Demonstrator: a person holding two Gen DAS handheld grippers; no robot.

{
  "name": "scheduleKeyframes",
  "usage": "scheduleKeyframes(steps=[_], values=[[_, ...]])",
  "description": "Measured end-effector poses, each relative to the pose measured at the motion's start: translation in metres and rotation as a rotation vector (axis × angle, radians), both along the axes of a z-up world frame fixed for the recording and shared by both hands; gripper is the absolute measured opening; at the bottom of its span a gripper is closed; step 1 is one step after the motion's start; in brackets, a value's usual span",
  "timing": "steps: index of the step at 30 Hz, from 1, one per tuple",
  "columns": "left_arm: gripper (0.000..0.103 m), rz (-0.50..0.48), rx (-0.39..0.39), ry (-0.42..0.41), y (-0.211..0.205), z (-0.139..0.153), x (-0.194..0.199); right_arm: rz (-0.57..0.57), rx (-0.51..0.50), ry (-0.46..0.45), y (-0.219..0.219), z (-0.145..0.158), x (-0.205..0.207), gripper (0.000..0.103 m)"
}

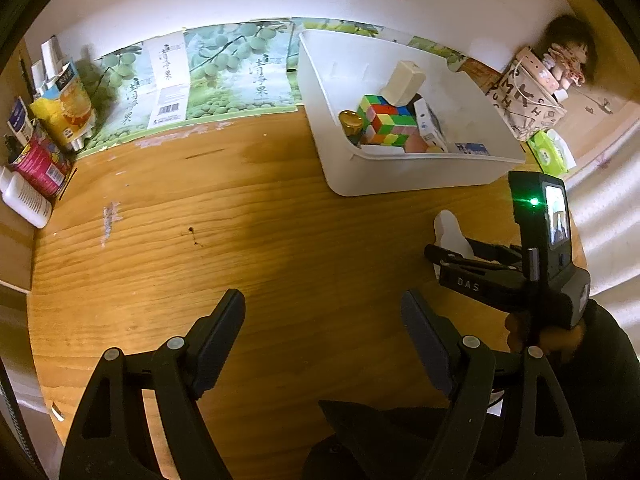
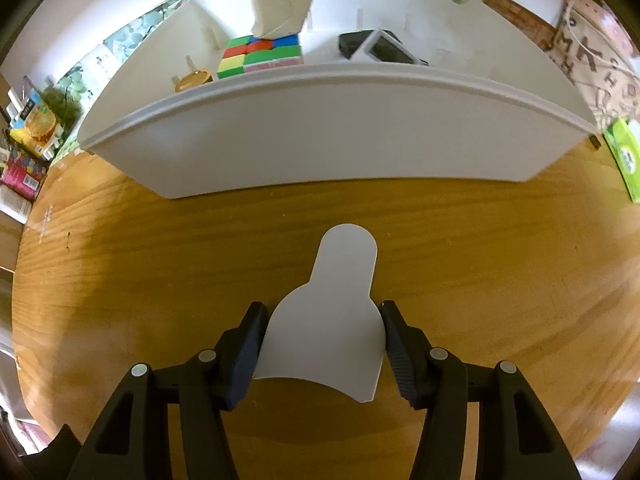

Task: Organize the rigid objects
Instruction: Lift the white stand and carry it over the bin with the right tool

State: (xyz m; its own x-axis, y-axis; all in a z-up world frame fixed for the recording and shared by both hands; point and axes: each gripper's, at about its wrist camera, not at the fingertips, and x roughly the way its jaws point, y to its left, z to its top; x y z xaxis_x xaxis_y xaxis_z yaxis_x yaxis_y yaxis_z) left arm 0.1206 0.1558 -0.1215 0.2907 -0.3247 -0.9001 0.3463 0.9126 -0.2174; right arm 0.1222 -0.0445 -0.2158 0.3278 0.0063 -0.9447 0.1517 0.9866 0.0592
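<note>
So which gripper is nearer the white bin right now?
Right. The right gripper, shut on a white flat piece, sits just in front of the white bin and faces its near wall. The left gripper is open, farther back over the wooden table.

We read "DAS" in pale letters on the right gripper (image 1: 460, 258), seen from the left camera. Far left, the green fruit posters (image 1: 240, 76) against the wall carry "清净果" in dark brush characters.

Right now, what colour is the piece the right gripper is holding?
Plain white; the flat piece shows best in the right wrist view, between the right gripper's fingers.
</note>
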Motion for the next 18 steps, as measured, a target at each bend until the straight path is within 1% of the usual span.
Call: scheduleKeyframes(steps=[5, 8, 10, 14, 18], values=[[0.083, -0.031, -0.026, 0.012, -0.009, 0.000, -0.001, -0.049, 0.033, 0.017, -0.016, 0.013, -0.019, 0.057], [0.083, -0.038, -0.056, 0.022, -0.013, 0.001, 0.000, -0.069, 0.043, 0.024, -0.028, 0.027, -0.031, 0.057], [0.083, -0.039, -0.078, 0.031, -0.017, 0.000, 0.000, -0.075, 0.033, 0.025, -0.035, 0.037, -0.038, 0.057], [0.083, -0.051, -0.125, 0.049, -0.028, -0.001, 0.002, -0.088, -0.012, 0.002, -0.051, 0.070, -0.048, 0.057], [0.083, -0.060, -0.178, 0.055, -0.035, 0.001, 0.004, -0.090, -0.064, -0.046, -0.070, 0.104, -0.050, 0.057]])
